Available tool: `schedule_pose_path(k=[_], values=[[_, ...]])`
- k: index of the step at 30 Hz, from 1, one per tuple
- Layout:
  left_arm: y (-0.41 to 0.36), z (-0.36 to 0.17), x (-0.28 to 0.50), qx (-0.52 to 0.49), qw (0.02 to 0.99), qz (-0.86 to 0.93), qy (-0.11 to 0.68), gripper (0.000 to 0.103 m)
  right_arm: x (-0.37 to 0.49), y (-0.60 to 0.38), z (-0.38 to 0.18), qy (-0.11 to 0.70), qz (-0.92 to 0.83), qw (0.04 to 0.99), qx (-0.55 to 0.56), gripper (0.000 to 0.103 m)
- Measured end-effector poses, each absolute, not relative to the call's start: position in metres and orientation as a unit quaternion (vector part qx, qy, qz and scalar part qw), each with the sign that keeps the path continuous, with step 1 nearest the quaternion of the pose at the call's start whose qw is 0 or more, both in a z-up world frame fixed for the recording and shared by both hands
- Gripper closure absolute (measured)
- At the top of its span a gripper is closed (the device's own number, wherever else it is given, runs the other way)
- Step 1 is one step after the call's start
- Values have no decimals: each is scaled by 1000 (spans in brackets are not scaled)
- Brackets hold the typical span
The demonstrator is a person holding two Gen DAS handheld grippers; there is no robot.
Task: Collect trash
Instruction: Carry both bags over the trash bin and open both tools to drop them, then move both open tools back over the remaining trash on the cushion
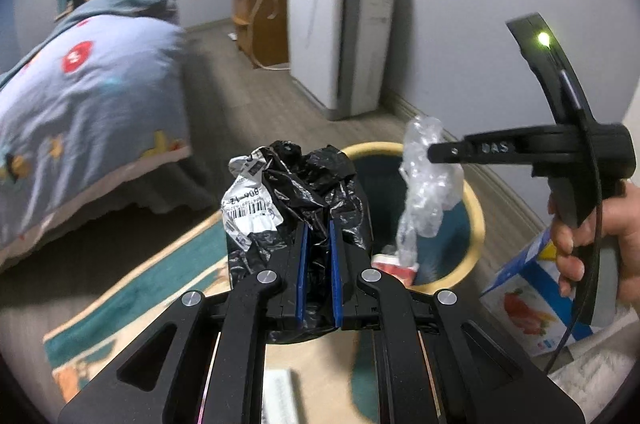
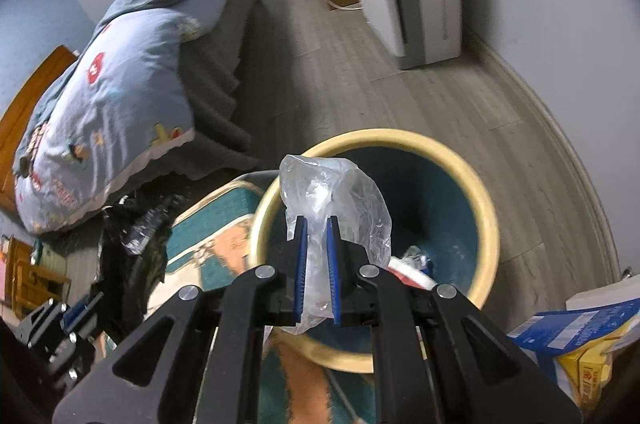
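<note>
My left gripper (image 1: pixel 319 224) is shut on a crumpled black plastic bag (image 1: pixel 316 180) with a white barcode label, held just left of the round bin (image 1: pixel 476 224) with a yellow rim and teal inside. My right gripper (image 2: pixel 317 224) is shut on a clear plastic wrapper (image 2: pixel 340 196) and holds it over the bin's near-left rim (image 2: pixel 492 224). In the left wrist view the right gripper (image 1: pixel 434 154) holds the clear wrapper (image 1: pixel 424 180) above the bin. A red-and-white wrapper (image 2: pixel 412 274) lies inside the bin. The black bag (image 2: pixel 132 240) shows at the left of the right wrist view.
A bed with a blue quilt (image 1: pixel 88 96) stands to the left. A white appliance (image 1: pixel 340 36) and a wooden cabinet (image 1: pixel 260 20) stand by the far wall. A teal-and-beige rug (image 1: pixel 160 276) lies under the bin. A blue carton (image 1: pixel 528 296) sits at the right.
</note>
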State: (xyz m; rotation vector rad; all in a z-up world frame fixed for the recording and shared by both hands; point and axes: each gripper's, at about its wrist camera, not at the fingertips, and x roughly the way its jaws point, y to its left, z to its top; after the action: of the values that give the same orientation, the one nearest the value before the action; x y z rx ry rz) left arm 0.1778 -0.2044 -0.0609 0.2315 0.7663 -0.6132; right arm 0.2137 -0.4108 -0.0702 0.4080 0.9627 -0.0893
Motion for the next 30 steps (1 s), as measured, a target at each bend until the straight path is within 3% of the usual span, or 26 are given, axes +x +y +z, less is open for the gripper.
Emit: schedule_pose_path(k=[13,16,18,20,21,24,29,30], values=[[-263,-104,195,144,858,-330,366,92,201,-446,-83,467,-113,857,186,94],[-267,-105,193,149,857,-337,361,86,201,-446,-82,464,-113,859,185,93],[-269,-106,193,144,857,-339,360,80,200,-448,-83,464,-113,858,188,93],[-268,-106,190,142,860,-338,356,57,198,-448,-84,464,-113,857,191,90],[-268,-105,190,141,860,-339,354,53,199,-448,-84,464,-113,857,193,89],[-265,-103,187,141,863,-337,349,41,199,-449,-82,461,-112,857,202,82],[-255,-96,183,136,872,-325,340,18,198,-448,-76,451,-114,861,207,34],[-250,-94,182,135,875,-319,338,17,198,-447,-74,447,-113,863,207,29]])
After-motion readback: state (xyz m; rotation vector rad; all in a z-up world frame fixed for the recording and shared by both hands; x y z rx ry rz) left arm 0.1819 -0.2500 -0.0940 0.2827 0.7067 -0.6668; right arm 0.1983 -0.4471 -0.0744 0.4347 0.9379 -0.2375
